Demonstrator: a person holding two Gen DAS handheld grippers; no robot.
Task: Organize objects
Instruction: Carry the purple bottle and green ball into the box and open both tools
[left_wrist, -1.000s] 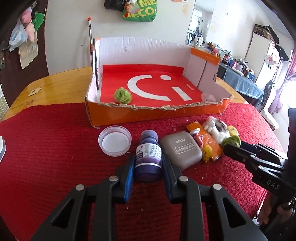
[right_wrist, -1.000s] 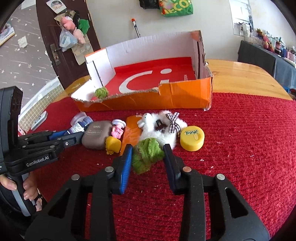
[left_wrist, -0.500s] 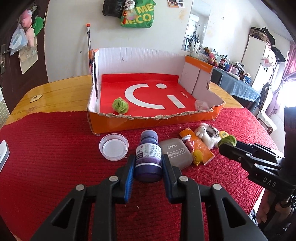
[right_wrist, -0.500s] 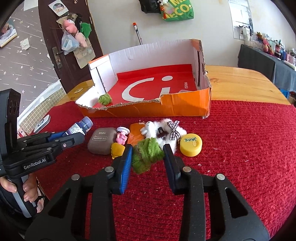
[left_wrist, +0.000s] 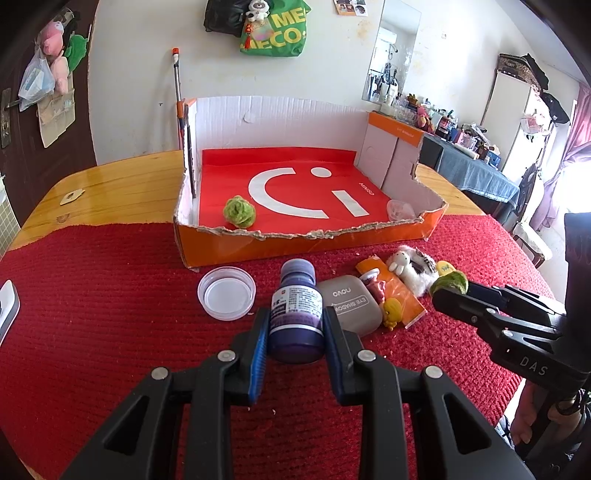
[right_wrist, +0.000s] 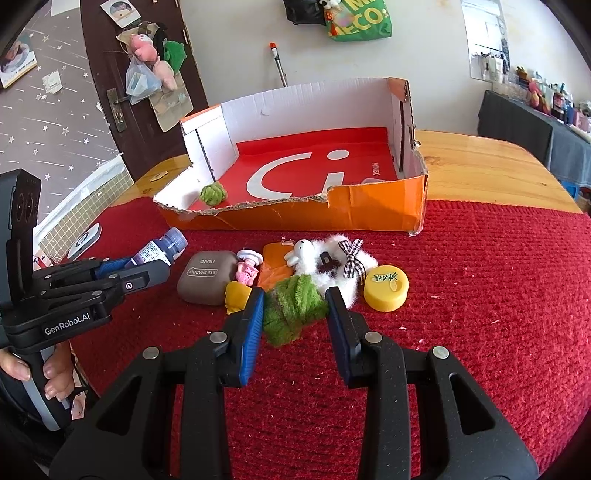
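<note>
Compared with a second ago, the purple bottle (left_wrist: 296, 314) is seen raised clear of the red cloth (left_wrist: 92, 295), still pinched between the pads of the left gripper (left_wrist: 295, 332), and the green fluffy ball (right_wrist: 293, 308) is likewise kept clamped in the right gripper (right_wrist: 295, 314) and carried higher above the pile. Left on the cloth, from left to right, are a clear lid (left_wrist: 226, 292), a grey eye-shadow case (left_wrist: 351, 306), a small pink figure (right_wrist: 246, 271), a yellow toy (left_wrist: 392, 309), an orange packet (left_wrist: 400, 295), a white plush rabbit (left_wrist: 410, 266) and a yellow cap (right_wrist: 386, 287). Behind them an orange cardboard box (left_wrist: 295, 247) is set on the wooden table (left_wrist: 118, 184), with a second green ball (left_wrist: 239, 211) inside near its left front corner. A green bag (left_wrist: 275, 27) is hung on the white wall.
</note>
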